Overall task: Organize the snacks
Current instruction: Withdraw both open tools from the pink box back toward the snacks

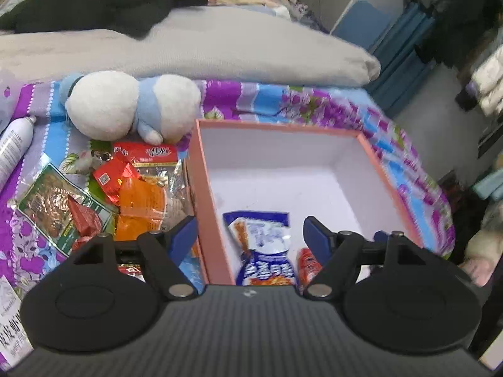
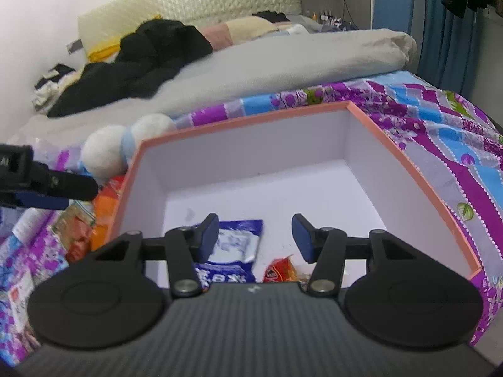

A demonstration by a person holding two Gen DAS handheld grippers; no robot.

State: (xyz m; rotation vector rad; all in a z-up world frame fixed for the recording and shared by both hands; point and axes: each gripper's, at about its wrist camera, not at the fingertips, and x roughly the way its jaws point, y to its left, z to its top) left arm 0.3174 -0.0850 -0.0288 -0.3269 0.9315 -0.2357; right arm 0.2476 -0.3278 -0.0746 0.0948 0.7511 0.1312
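A blue and white snack packet [image 1: 267, 245] lies flat on the white floor of the pink-rimmed box [image 1: 201, 188], near the box's front left corner. Its long axis runs from the near wall toward the far wall, with the crimped blue end pointing away from the cameras. Just to its right lies a smaller red packet [image 2: 279, 270], partly hidden by the gripper bodies.

The right gripper [image 2: 254, 238] hangs over the box, jaws apart and holding nothing; the blue packet sits below its left finger and the red packet below the gap. The left gripper [image 1: 250, 235] straddles the box's left wall, one finger outside over the loose pile, the other inside; its jaws are spread wide and grasp nothing.

Most of the box floor toward the far and right walls is bare. The walls stand upright all round.

Outside the left wall, on the purple flowered bedsheet [image 1: 283, 100], lies a heap of snacks: an orange packet [image 1: 141, 204], a red packet with white lettering [image 1: 147, 154], and a green-edged packet [image 1: 59, 201]. Beyond them a white and blue plush toy [image 1: 125, 106] lies close to the box's far left corner. A white spray can [image 1: 12, 147] lies at the left edge. A grey duvet [image 1: 220, 47] lies behind.
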